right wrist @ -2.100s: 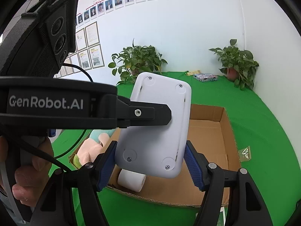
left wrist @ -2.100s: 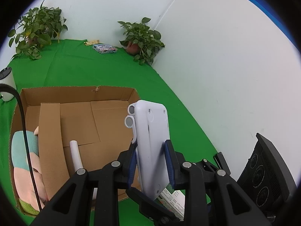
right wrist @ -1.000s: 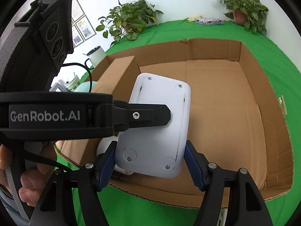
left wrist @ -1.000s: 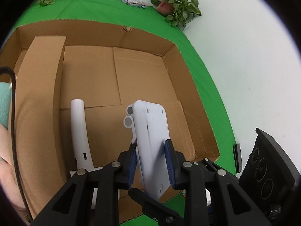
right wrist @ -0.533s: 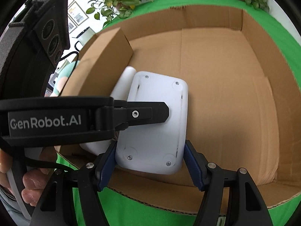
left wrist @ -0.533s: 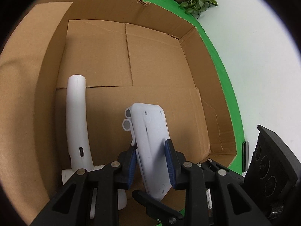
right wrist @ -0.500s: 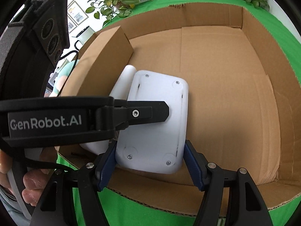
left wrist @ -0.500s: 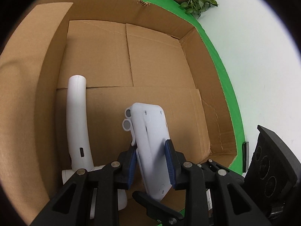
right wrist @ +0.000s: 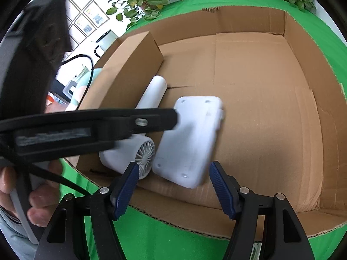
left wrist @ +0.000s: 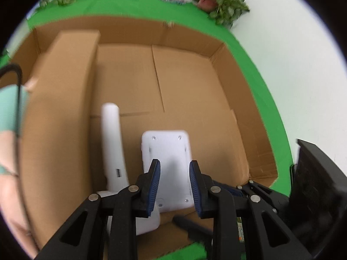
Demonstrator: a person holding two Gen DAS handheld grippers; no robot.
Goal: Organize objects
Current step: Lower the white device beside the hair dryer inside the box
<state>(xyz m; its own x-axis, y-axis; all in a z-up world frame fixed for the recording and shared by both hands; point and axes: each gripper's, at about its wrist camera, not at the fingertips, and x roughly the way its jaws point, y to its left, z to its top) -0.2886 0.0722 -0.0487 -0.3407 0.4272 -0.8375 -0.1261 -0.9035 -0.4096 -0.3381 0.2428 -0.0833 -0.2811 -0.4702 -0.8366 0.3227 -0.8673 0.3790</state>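
Green-clothed worktop (right wrist: 151, 234) carries a cardboard box (right wrist: 249, 19). On its floor the white device (right wrist: 190, 138) lies tilted against a white handheld fan (right wrist: 130, 151). Right fingers (right wrist: 128, 186) stand apart just short of it, empty; left fingers (left wrist: 154, 184) are almost together, gripping nothing.

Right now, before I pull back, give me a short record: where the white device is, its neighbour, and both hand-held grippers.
white device: lying on the floor of the cardboard box, screw side up
white fan: close beside the device; contact unclear
left hand-held gripper: shut narrow, over the device, no clear grip on it
right hand-held gripper: open, pads clear of the device
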